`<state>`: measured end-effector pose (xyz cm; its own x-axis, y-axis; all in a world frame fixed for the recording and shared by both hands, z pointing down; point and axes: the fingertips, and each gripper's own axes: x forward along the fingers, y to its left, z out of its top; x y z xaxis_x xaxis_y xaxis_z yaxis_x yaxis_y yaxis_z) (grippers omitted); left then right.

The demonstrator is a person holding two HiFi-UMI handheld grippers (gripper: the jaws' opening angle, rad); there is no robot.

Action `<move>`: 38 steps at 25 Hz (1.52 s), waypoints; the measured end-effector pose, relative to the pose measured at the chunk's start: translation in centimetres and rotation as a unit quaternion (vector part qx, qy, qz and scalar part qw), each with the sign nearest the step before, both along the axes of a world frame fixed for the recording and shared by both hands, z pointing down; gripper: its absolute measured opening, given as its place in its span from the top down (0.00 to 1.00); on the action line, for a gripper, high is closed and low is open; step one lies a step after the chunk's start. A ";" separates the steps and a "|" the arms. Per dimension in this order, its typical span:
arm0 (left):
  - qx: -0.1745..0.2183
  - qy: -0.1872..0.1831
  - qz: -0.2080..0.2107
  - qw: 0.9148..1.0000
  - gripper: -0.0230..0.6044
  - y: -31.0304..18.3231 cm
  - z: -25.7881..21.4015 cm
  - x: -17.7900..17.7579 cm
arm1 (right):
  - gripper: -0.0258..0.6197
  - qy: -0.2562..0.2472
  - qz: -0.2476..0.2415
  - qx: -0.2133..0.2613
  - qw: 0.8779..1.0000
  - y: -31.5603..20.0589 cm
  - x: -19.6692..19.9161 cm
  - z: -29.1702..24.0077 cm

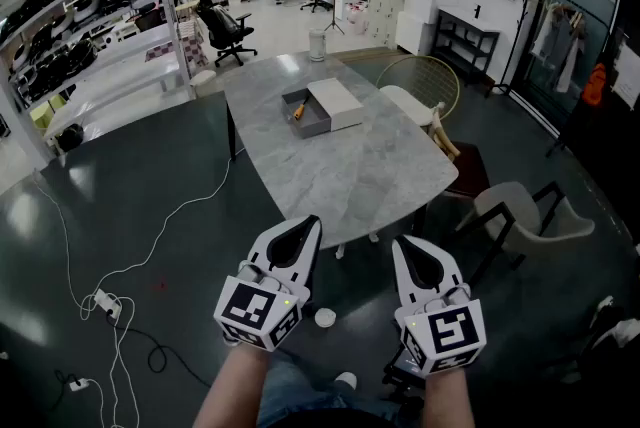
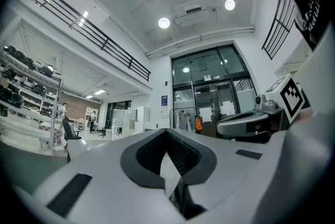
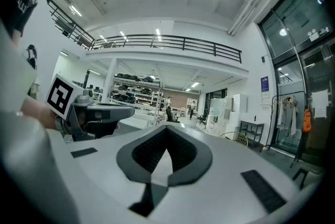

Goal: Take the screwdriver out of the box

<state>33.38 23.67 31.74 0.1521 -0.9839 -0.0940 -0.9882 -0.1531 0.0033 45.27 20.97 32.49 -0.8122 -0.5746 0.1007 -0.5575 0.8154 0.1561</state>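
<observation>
Holding left gripper and right gripper low, fingers pressed together, empty. Needs a long reach ahead to the screwdriver in the box, nearer the left gripper.

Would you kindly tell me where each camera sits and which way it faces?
Head view: on the head, looking steeply down at the table and box; forearms, left gripper and right gripper show.
Left gripper view: on the left gripper, looking along its shut jaws toward glass doors.
Right gripper view: on the right gripper, looking along its shut jaws toward shelves.
Shared: each gripper view shows the other gripper beside it.
</observation>
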 end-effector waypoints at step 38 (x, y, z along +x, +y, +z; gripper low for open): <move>-0.008 0.033 0.068 0.997 0.94 -6.8 0.6 -26.8 | 0.92 -0.005 0.084 -0.033 0.996 -5.6 -25.0 0.8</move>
